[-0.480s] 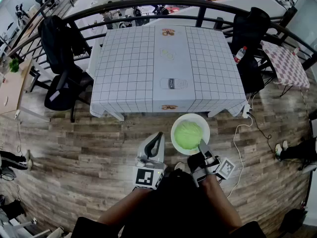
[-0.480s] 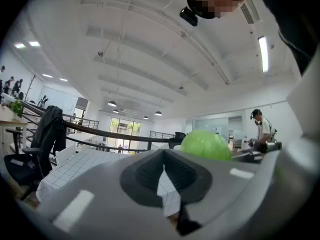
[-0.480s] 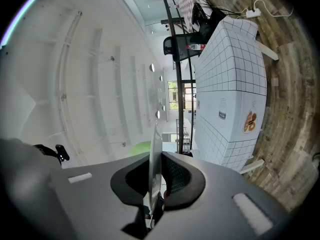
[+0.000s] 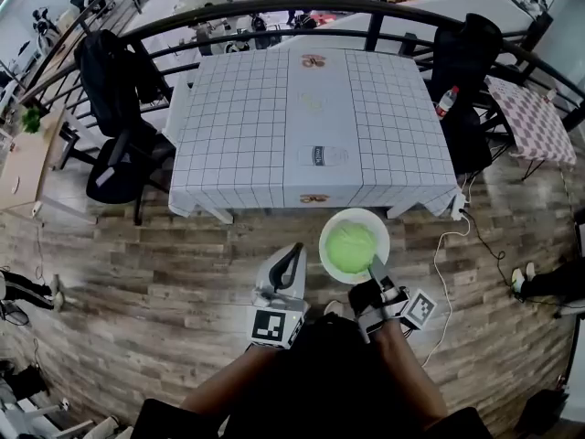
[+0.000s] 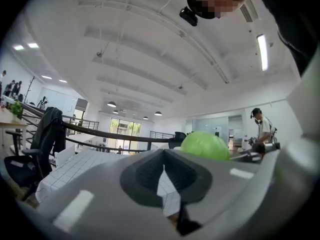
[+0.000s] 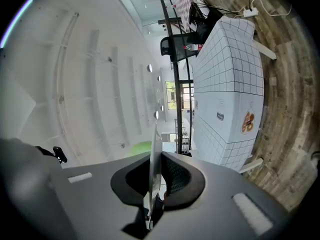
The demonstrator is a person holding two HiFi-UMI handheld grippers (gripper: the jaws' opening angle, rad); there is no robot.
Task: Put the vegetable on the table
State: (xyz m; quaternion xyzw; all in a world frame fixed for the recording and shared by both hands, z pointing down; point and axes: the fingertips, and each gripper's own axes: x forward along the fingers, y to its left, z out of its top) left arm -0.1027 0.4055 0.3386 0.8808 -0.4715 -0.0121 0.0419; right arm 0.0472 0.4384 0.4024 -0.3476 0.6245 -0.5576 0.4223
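Checked table (image 4: 238, 135) stands straight ahead, its near edge just beyond the white plate (image 4: 325, 254) carrying the cabbage (image 4: 350, 247). At the plate's near rim the right gripper (image 4: 377, 271) is clamped tight, so the cabbage lies between it and the table. Closed and empty, the left gripper (image 4: 292, 252) hangs beside the plate.

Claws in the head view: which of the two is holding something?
The right claw, clamped on the rim of the white plate carrying the cabbage; the left claw is shut on nothing.

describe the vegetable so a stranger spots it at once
Find the table with the white grid cloth; just before its near edge, over the wood floor, the right gripper holds a white plate. The vegetable is the round pale green ball on it; nothing else nearby is green.
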